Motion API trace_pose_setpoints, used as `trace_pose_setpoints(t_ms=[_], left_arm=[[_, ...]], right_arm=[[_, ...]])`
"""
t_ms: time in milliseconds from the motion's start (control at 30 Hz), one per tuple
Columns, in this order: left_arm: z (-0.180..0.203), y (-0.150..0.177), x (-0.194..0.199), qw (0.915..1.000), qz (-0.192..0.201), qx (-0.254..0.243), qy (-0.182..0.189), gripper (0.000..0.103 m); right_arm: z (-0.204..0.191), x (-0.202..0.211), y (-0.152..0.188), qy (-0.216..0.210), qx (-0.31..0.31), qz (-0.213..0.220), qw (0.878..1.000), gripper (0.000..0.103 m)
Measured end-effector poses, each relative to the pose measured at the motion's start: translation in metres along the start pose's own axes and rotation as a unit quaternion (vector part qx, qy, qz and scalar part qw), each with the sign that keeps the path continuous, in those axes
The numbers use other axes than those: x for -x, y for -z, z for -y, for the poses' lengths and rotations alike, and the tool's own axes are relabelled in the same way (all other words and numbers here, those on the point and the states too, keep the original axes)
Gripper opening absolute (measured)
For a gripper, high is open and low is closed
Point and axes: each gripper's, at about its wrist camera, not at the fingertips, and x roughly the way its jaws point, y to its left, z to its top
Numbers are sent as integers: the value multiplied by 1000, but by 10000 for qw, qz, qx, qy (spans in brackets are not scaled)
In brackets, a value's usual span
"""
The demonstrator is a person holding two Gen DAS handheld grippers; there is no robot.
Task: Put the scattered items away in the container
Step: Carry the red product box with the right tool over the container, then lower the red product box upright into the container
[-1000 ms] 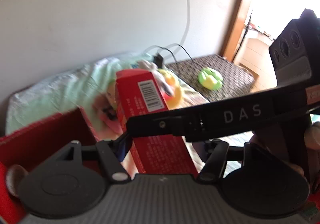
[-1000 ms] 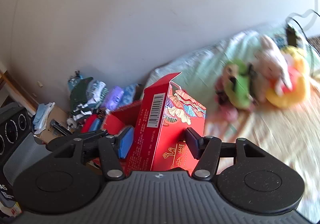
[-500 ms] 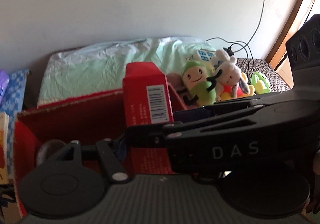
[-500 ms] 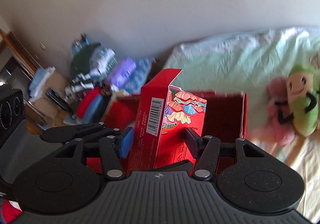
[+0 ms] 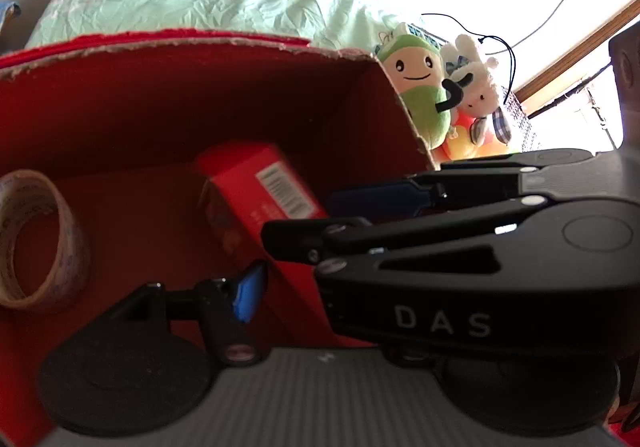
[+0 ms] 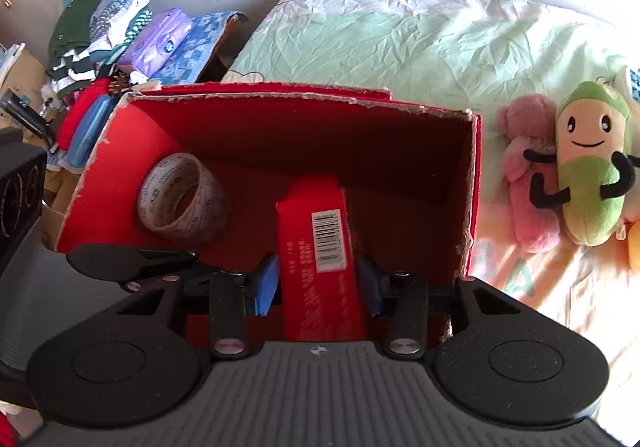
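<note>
1. Your right gripper (image 6: 318, 287) points down into a red cardboard box (image 6: 472, 183), a deep open container with torn, ragged rims showing pale board.
2. Between its blue pads (image 6: 267, 285) stands a slim red carton (image 6: 316, 247), a tall rectangular pack with a white barcode label on its narrow face. The jaws are closing; the pads sit right at the carton's sides, with a sliver of gap showing on each.
3. The carton leans inside the box, near its front wall and about midway along it.
4. Your left gripper (image 5: 304, 267) comes in from the side. One blue pad (image 5: 248, 295) lies beside the carton's lower edge; the other finger is hidden behind the right gripper's black body. Its jaws are closing too, and I cannot tell whether they press the carton.
5. A roll of clear packing tape (image 6: 182, 199), a wide printed ring, stands on edge in the box's left corner.
6. The box rests on a bed with a crinkled, pale green sheet (image 6: 400, 35).
7. Beside the box's right wall lie soft plush toys: a pink one (image 6: 528, 175) and a green smiling one (image 6: 592, 163).
</note>
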Motion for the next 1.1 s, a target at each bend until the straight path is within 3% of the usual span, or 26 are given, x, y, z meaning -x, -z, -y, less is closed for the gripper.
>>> trace_pose_setpoints(t_ms=[200, 400, 567, 633, 800, 933, 1067, 1100], left_arm=[[4, -13, -10, 9998, -77, -151, 39, 64], [10, -30, -29, 9989, -358, -298, -70, 73], [27, -38, -38, 9941, -464, -905, -378, 74], [28, -39, -38, 9927, -481, -1037, -384, 74], [17, -38, -42, 9949, -637, -753, -230, 74], [28, -32, -36, 9923, -469, -1042, -477, 85], [25, -25, -34, 9916, -425, -1049, -622, 86], [22, -24, -35, 9923, -427, -999, -590, 82]], right_arm=[[15, 16, 4, 17, -300, 360, 9989, 49], [46, 41, 10, -262, -1026, 928, 9900, 49], [61, 47, 18, -499, -1443, 1100, 9821, 48], [59, 46, 18, -466, -1435, 1082, 9826, 48], [44, 36, 13, -262, -1254, 1020, 9865, 47], [38, 34, 15, -63, -1068, 1059, 9886, 43], [35, 31, 14, 11, -905, 1063, 9902, 39], [36, 28, 14, 15, -915, 1040, 9904, 38]])
